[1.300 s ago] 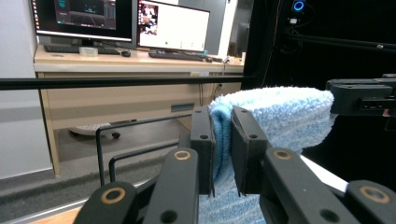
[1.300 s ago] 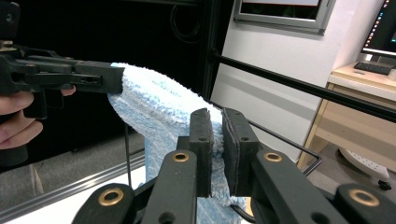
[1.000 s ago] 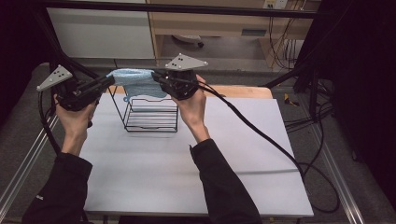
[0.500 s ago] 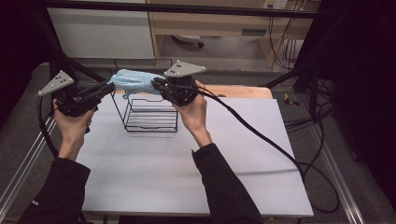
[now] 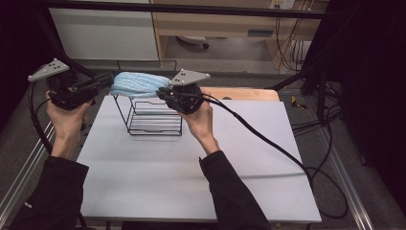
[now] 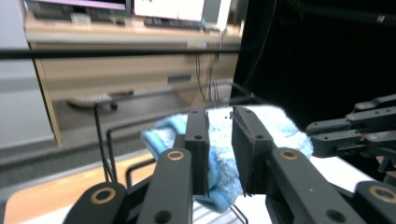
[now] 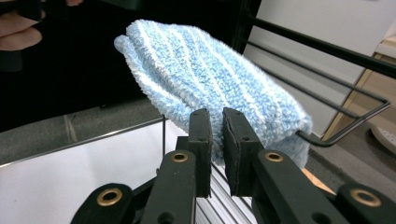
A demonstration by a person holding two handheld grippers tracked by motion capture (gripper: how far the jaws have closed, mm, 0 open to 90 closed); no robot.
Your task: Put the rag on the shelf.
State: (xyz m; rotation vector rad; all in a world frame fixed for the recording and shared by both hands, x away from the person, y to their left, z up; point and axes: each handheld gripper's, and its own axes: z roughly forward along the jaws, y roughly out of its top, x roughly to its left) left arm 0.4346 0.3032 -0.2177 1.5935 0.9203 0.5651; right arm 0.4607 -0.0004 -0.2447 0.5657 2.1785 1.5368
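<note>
While the black wire basket [image 5: 155, 115] stands empty on the white tabletop [image 5: 191, 172], the blue striped towel [image 5: 139, 84] is held just above its rim. The left tongs [image 5: 106, 81] and right tongs [image 5: 162, 92] each grip one end of it. Wooden cabinets [image 5: 230, 21] stand behind.

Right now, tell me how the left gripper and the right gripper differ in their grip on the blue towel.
The left gripper holds the blue towel with a wider gap between its jaws; the right gripper has its jaws nearly together on a thin edge. The left has just been closing; the right rests nearer the wire rack. Both hold the towel above the rack.
</note>
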